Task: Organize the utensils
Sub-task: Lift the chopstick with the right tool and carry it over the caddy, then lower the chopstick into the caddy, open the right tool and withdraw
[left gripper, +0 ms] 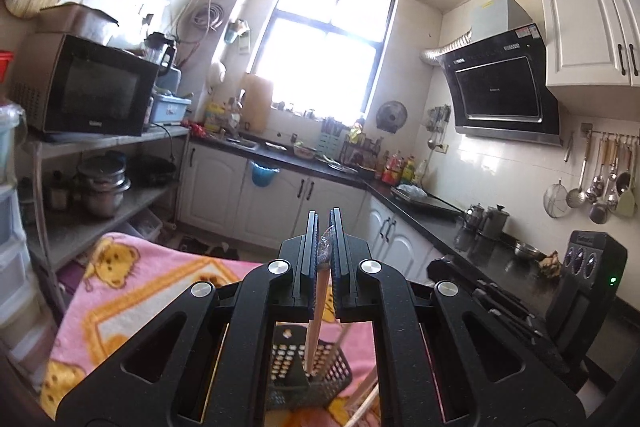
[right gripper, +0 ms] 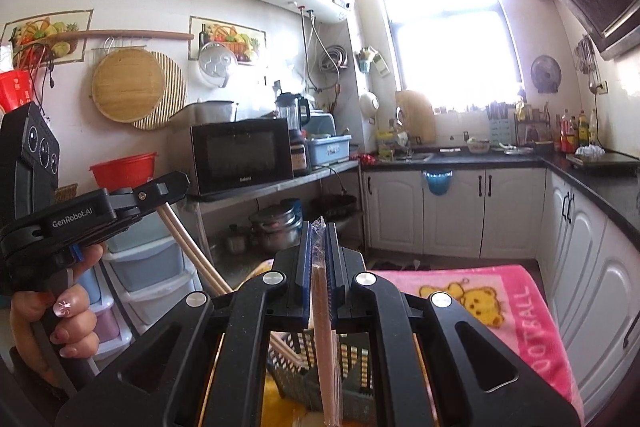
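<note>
Plainly, "GenRobot.AI" is printed in white on the side of the left gripper [right gripper: 176,183], and "FOOTBALL" runs in pale letters along the edge of the pink bear-print blanket [right gripper: 520,311]; the black microwave [right gripper: 240,155] carries a small white brand mark too small to read. The left gripper [left gripper: 325,227] is clamped on a pair of tan wooden chopsticks in a clear plastic sleeve [left gripper: 322,291], whose crinkled top shows between the pads while the lower ends reach down into the dark perforated utensil basket [left gripper: 312,371] on the blanket. The right gripper [right gripper: 319,239] is likewise clenched on a second sleeved pair of chopsticks [right gripper: 326,339], hanging above the same basket.
</note>
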{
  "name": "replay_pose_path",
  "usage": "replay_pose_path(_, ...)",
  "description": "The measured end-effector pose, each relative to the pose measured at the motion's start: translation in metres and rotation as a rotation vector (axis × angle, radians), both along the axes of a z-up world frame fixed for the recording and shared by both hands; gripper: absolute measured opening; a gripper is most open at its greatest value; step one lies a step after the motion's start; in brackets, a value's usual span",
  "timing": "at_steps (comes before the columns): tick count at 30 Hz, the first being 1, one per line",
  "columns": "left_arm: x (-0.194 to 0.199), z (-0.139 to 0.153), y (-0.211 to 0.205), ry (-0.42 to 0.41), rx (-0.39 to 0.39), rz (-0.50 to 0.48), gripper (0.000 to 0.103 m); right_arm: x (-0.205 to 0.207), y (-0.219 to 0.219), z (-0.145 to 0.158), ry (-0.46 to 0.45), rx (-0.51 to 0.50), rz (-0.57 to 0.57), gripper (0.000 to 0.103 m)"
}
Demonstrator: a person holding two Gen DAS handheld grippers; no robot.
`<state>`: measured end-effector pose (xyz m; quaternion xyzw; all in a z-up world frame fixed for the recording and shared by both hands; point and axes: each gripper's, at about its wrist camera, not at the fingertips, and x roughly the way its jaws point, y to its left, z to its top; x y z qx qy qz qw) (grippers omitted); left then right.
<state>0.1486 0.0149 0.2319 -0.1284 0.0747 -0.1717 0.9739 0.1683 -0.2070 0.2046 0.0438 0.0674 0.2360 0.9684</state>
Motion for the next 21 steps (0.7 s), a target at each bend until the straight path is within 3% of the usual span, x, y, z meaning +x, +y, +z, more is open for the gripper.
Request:
replay_pose_path(11,0.037,-0.008,0.025,0.04,0.005,0.097,0.003,0.025,-0.001,0.023,-0.094,0.014,-0.036,0.006)
replay_pose_path(21,0.061,-0.036,0.024,0.081,-0.003,0.11,0.003,0.065,-0.01,0.001,-0.048,0.047,-0.075,0.006)
